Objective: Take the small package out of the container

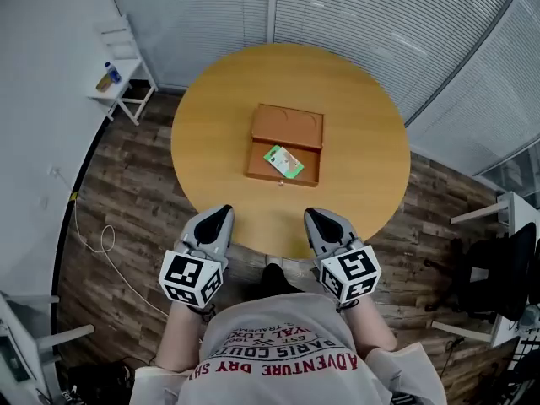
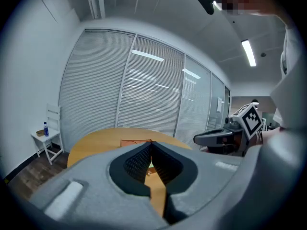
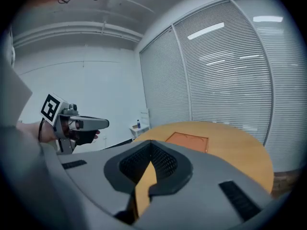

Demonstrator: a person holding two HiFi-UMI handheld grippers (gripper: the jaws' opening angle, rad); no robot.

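Wooden round tabletop carries an open brown container at its centre. The small green-and-white package lies in the half toward 6 o'clock. At the 6 o'clock rim, the left tool and the right tool are closed and empty.

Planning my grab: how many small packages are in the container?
1. The small package lies in the container's near half; the far half looks bare. Any beneath would be hidden.

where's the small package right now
In the head view, the small package lies in the near half of the open brown container, at the centre of the round table.
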